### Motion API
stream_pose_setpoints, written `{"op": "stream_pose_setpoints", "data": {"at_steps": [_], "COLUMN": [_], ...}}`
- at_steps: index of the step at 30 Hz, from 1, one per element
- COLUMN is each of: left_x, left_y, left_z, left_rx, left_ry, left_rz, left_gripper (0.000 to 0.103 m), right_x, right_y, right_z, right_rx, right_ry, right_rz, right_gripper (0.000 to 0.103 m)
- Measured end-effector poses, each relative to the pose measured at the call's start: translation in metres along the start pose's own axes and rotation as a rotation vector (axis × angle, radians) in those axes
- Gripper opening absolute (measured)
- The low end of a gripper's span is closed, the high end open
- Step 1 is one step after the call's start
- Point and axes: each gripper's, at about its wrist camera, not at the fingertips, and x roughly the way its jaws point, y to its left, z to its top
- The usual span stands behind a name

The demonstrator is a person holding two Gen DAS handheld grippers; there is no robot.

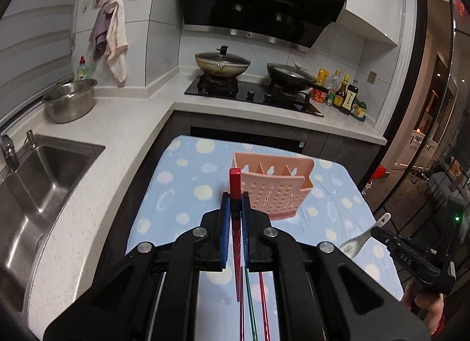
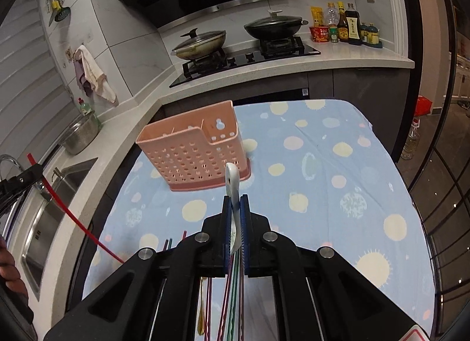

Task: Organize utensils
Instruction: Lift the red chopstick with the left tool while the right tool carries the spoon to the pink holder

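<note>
the pink perforated plastic utensil caddy (image 1: 273, 185) stands upright on the spotted blue cloth (image 1: 182, 194), ahead of both grippers. the left gripper (image 1: 234, 209) is clamped on a red chopstick (image 1: 234, 188) pointing at its near wall; the right gripper (image 2: 235, 212) pinches a white ceramic spoon (image 2: 232, 185), handle forward. the left looks nearer. more chopsticks (image 2: 235, 297) lie below.

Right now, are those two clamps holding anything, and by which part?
Yes. The left gripper pinches a red chopstick near its thick end. The right gripper pinches a white spoon by its handle, bowl hanging below.
</note>
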Motion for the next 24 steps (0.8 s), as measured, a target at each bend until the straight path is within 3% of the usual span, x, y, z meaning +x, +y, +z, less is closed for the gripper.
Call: {"op": "stream_pose_setpoints", "data": {"at_steps": [13,17,24], "left_x": [0.036,0.068,0.13], "left_y": [-0.024,-0.025,-0.013], "left_z": [0.121,0.133,0.113], "left_rx": [-0.001,0.008,-0.022], "left_ry": [-0.21,-0.211,-0.114], "left_rz": [-0.05,-0.031,-0.006], "left_gripper": [0.007,0.007,0.007], "right_x": [0.065,0.086,0.132], "right_y": [0.008,0.016,0.019], "right_z": [0.102,0.117,0.111], "right_rx": [0.048,0.027,0.0], "right_ry": [-0.073,-0.095,-0.019], "right_rz": [0.06,0.03,0.007], "right_gripper": [0.006,0.006,0.006]}}
